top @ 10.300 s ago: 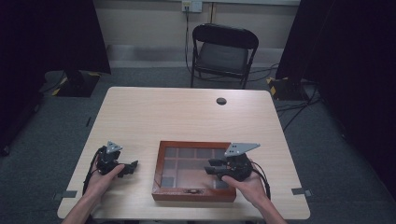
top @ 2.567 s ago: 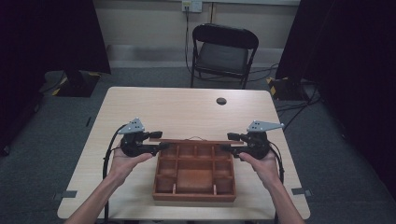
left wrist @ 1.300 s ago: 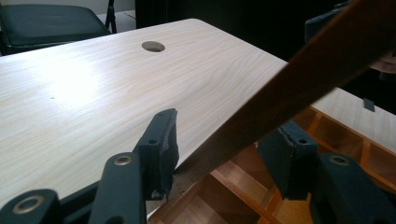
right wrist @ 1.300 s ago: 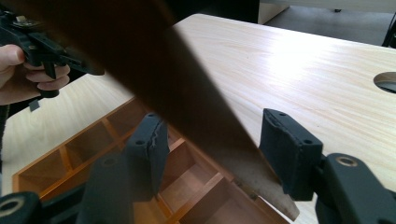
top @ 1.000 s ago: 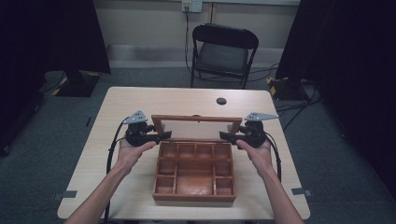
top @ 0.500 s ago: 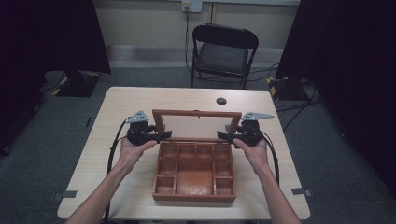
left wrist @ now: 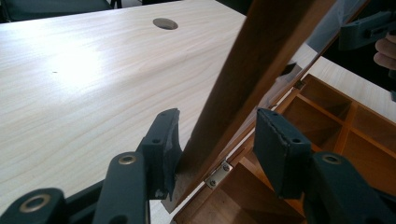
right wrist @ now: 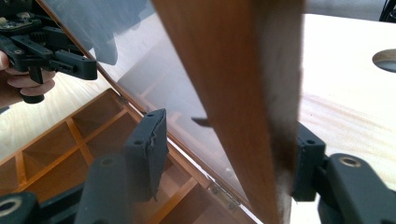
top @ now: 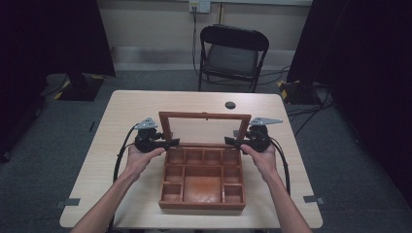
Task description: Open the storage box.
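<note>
A wooden compartment box sits on the table with its glass-paned lid standing nearly upright at the back. My left gripper is at the lid's left lower corner, my right gripper at its right lower corner. In the left gripper view the left gripper is open around the lid's side frame; the outer jaw touches the wood and the inner one stands apart above a brass hinge. In the right gripper view the right gripper is open astride the other side frame. The compartments look empty.
A round cable hole lies in the tabletop behind the lid. A black folding chair stands beyond the table's far edge. Bare tabletop stretches left and right of the box. Cables trail from both grippers toward the person.
The lid has swung up from flat on the box to nearly upright. Both grippers moved from the box's near part to its back corners and stay astride the lid's sides.
</note>
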Demonstrator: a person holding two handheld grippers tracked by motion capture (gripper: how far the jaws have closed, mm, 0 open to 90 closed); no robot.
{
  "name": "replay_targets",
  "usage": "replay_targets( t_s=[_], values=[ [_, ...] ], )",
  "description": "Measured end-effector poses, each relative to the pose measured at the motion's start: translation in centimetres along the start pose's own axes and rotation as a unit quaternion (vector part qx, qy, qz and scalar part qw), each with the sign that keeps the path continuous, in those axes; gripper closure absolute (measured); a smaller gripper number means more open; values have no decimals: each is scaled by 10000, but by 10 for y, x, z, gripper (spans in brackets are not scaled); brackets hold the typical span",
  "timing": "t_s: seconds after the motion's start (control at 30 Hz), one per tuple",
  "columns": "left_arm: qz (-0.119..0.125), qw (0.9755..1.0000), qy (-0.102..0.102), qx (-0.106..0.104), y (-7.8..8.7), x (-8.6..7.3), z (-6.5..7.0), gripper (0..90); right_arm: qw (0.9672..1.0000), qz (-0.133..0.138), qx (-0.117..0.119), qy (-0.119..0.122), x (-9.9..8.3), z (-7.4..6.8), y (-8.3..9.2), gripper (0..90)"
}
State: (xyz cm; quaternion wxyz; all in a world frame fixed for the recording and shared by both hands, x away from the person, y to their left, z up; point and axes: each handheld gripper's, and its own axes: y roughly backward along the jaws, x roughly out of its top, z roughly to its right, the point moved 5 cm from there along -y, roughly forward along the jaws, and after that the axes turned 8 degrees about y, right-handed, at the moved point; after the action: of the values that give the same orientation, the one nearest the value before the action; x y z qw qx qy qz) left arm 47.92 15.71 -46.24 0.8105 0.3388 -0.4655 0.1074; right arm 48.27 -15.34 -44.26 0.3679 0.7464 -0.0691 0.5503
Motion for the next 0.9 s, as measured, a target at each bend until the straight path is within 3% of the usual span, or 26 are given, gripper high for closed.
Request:
replay_targets(
  t_s=[0.23, 0.5, 0.9],
  values=[
    [10, 10000, -18, 50, 0, 0, -1, 515, 10000, -26, -9, -26, -3, 1, -2, 405],
    [104, 9999, 74, 57, -3, 0, -4, 524, 9998, -61, -206, -58, -9, 5, -5, 382],
    [48, 9999, 29, 109, -4, 1, -7, 538, 9996, -90, -242, -112, -14, 10, -9, 442]
  ],
)
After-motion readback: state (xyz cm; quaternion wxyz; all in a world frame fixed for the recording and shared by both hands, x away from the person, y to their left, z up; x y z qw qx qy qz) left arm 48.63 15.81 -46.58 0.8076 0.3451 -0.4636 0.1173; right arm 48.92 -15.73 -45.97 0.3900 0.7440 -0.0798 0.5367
